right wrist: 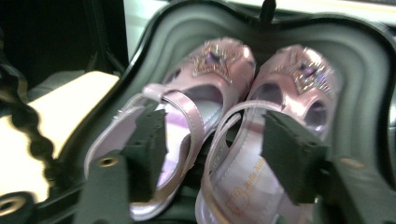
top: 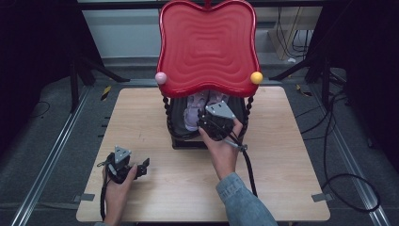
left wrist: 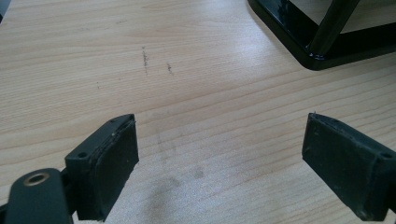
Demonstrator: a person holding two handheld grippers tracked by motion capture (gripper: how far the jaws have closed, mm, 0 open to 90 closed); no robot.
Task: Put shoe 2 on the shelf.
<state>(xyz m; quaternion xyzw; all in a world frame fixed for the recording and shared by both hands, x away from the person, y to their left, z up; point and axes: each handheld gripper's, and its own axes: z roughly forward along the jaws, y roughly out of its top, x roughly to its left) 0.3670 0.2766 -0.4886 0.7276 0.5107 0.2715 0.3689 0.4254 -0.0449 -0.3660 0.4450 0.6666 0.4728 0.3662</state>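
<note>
Under the red top tray [top: 207,47] of a two-tier stand, a pair of pink sandals [right wrist: 233,121] lies on the dark lower tray [right wrist: 369,84], the right hand-held gripper [top: 212,123] open over their straps, gripping nothing, while the left hand-held gripper [top: 126,165] rests wide open and empty on the near-left surface [top: 282,155].

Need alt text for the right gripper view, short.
A pair of pink sandals with sparkly toe decorations lies side by side on a dark lower tray, seen from just behind the heels. The right tool has its two black jaws apart over the heel straps, not pressing on them.
</note>
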